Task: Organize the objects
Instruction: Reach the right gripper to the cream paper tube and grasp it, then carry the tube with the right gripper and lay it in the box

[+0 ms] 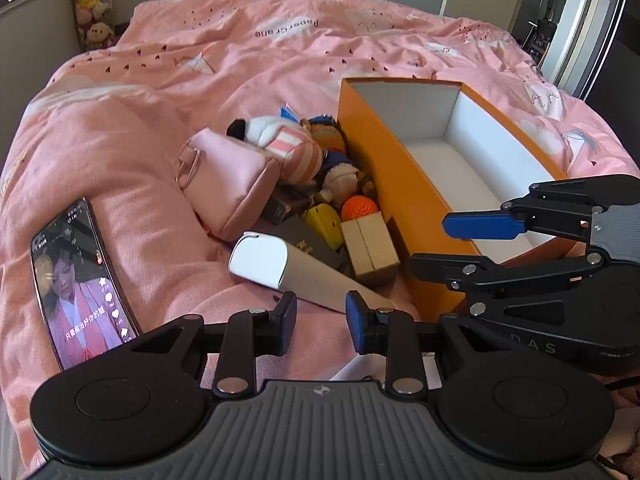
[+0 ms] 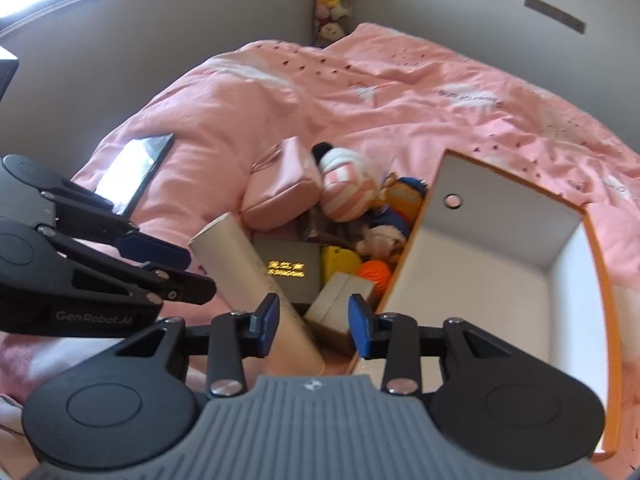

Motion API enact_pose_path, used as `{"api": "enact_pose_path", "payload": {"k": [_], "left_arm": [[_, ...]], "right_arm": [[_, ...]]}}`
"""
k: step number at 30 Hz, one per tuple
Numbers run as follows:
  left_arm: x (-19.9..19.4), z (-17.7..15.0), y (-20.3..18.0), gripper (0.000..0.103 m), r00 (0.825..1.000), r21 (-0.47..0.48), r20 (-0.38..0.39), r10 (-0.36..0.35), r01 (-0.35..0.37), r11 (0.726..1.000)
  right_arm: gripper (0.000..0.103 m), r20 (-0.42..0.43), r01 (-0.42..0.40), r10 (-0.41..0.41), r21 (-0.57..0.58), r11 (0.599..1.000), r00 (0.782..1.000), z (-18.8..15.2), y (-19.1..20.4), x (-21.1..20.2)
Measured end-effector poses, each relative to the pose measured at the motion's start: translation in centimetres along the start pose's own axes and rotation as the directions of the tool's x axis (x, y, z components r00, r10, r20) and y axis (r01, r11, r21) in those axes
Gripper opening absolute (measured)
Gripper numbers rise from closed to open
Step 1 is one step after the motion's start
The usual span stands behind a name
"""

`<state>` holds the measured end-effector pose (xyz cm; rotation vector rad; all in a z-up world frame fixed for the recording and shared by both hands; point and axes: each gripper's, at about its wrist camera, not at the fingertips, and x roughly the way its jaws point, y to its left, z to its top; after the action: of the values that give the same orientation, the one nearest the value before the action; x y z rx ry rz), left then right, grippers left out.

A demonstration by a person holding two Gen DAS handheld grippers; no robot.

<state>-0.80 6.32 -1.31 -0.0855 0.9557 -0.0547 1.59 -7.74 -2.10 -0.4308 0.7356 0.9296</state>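
Left wrist view: my left gripper [image 1: 321, 322] hangs at 6 o'clock, fingers a little apart, nothing between them, just short of the silver box [image 1: 288, 270]. Orange box [image 1: 384, 176] at 2 o'clock, toy pile [image 1: 320, 168] just beside its left wall. Right wrist view: my right gripper [image 2: 313, 322] fingers apart, gripping nothing, above the tan block [image 2: 340, 304]; phone [image 2: 134, 172] at 10 o'clock.
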Motion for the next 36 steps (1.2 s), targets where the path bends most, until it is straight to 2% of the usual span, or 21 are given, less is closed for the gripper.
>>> {"api": "enact_pose_path", "payload": {"k": [4, 8, 10, 14, 17, 18, 19, 22, 26, 29, 33, 36], "left_arm": [[1.2, -0.3, 1.3, 0.028, 0.999, -0.032, -0.040, 0.013, -0.014, 0.999], [2.0, 0.2, 2.3, 0.026, 0.999, -0.071, -0.035, 0.001, -0.003, 0.997], [2.4, 0.3, 2.7, 0.024, 0.999, -0.077, -0.032, 0.010, -0.012, 0.997], [3.0, 0.7, 3.7, 0.024, 1.000, -0.113, -0.025, -0.009, 0.006, 0.994], [3.7, 1.3, 4.6, 0.024, 1.000, -0.150, -0.024, -0.008, 0.004, 0.989], [3.9, 1.5, 4.9, 0.024, 1.000, -0.169, -0.023, -0.016, 0.012, 0.986], [4.1, 1.7, 5.2, 0.024, 0.999, -0.186, -0.022, -0.024, 0.019, 0.982], [4.5, 2.1, 6.1, 0.029, 0.998, -0.239, -0.029, -0.053, 0.045, 0.970], [4.4, 2.7, 6.7, 0.035, 0.998, -0.268, -0.010, -0.068, 0.062, 0.961], [3.6, 3.4, 6.7, 0.036, 0.997, -0.265, 0.013, -0.071, 0.072, 0.962], [1.9, 5.0, 6.2, 0.044, 0.995, -0.222, 0.049, -0.089, 0.097, 0.970], [0.7, 6.4, 5.4, 0.050, 0.992, -0.149, 0.062, -0.105, 0.114, 0.982]], "right_arm": [[0.039, -0.086, -0.090, 0.087, -0.034, 0.995, 0.993, 0.3, 0.9, 2.8], [0.041, -0.132, -0.109, 0.098, -0.080, 0.991, 0.986, 1.0, 1.7, 5.2], [0.045, -0.148, -0.123, 0.108, -0.096, 0.988, 0.983, 1.5, 2.0, 5.9], [0.045, -0.170, -0.098, 0.073, -0.142, 0.985, 0.983, 2.4, 2.1, 7.8], [0.045, -0.196, -0.101, 0.073, -0.134, 0.986, 0.978, 3.2, 1.5, 9.3], [0.043, -0.210, -0.113, 0.085, -0.123, 0.986, 0.974, 3.7, 1.2, 9.8], [0.035, -0.220, -0.125, 0.098, -0.111, 0.986, 0.971, 3.9, 1.0, 10.1], [0.032, -0.242, -0.126, 0.106, -0.071, 0.989, 0.964, 4.9, 0.4, 11.1], [0.030, -0.244, -0.137, 0.130, -0.014, 0.990, 0.961, 5.9, -0.7, 11.1], [0.030, -0.226, -0.150, 0.152, 0.025, 0.988, 0.962, 6.4, -1.4, 10.3], [0.030, -0.175, -0.159, 0.164, 0.039, 0.986, 0.971, 7.6, -2.4, 7.9], [0.030, -0.118, -0.151, 0.155, 0.040, 0.988, 0.981, 9.0, -3.6, 5.2]]}}
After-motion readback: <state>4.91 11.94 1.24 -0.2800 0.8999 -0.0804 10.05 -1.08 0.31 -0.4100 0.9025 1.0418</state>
